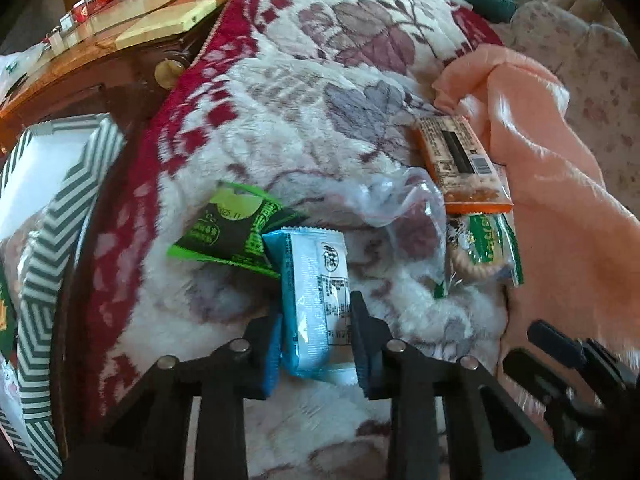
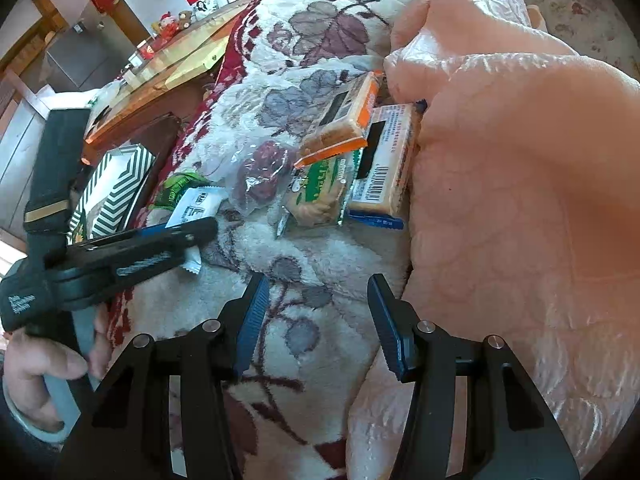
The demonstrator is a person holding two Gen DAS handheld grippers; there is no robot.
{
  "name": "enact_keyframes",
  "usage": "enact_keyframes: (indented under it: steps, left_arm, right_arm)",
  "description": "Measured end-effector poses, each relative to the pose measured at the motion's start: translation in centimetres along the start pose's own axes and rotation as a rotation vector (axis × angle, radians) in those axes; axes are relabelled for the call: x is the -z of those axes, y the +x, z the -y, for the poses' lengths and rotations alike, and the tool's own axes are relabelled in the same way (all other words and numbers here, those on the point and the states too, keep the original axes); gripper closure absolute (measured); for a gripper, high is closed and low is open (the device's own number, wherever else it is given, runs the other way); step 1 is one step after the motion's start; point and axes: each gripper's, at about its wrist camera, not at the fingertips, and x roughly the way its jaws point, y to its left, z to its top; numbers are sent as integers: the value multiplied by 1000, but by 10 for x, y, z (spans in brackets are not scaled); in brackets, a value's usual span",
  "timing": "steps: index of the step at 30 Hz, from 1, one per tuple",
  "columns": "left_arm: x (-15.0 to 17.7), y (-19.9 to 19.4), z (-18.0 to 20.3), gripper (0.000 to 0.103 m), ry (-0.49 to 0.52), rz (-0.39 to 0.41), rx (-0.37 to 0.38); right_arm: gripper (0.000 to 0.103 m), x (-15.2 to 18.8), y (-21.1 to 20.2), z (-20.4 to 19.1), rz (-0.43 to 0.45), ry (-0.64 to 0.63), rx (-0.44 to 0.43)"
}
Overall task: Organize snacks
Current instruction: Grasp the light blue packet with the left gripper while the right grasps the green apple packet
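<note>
Clamping the left gripper on the blue-and-white packet, pads pressed to its two long edges, packet running away between the fingers and lying on the floral blanket. Overlapped, at its far corner beyond the fingertips, a green-and-black packet. Farther out and to the right of the fingers, a clear bag of dark red fruit, a green biscuit pack and an orange-edged cracker pack, against a peach quilt. To the left of the fingers, a striped box, probably the destination, though not certain.

Right gripper held with fingers apart over bare blanket, nothing between them.

For a clean pick, judged from this: grip sat near the packet's close end, so most of its length hung beyond the pads and would likely droop. Best lifted straight up first, clearing the green packet without dragging it, then swung toward the box. Squeeze kept light, since contents might crush. Slippery foil could slide out if tilted steeply.
</note>
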Motion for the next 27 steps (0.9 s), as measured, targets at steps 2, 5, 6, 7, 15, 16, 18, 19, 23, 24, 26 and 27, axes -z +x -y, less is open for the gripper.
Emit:
enact_keyframes:
  steps: [2,5,6,7,15,16,18,19,23,24,26,27]
  left_arm:
    - [7,-9,-7,72,7,27,-1]
    - [17,-21,-22,73,1,50,1]
    - [21,-26,-28,73,-4,59,5]
    - [25,-30,-33,73,-7,65,-1]
    - [56,-51,-74,73,-42,95,-46]
    - [59,-52,-78,73,-48,94,-49]
    - [64,-53,-87,73,-68,93,-59]
    - [65,-54,-91,73,-73,95,-65]
    - [67,-56,-100,73,-79,109,-80]
    - [67,-55,-101,73,-79,110,-81]
    - [66,-54,-102,73,-75,112,-85]
    - [66,-54,-102,73,-74,113,-86]
  right_arm:
    - [52,0,0,-5,3,-17,-21]
    - [52,0,-1,-18,14,-53,-76]
    - [52,0,0,-24,18,-64,-107]
    - [52,-1,1,-28,20,-69,-124]
    - [42,-23,28,-89,21,-178,-188]
    - [41,-28,34,-98,18,-199,-190]
    - [41,-40,48,-114,-4,-240,-196]
    - [41,-46,55,-122,-17,-258,-187]
    - [41,-62,78,-141,-61,-262,-170]
    - [41,-64,82,-144,-71,-264,-170]
    - [41,-70,94,-154,-100,-300,-148]
    - [41,-73,100,-159,-115,-327,-124]
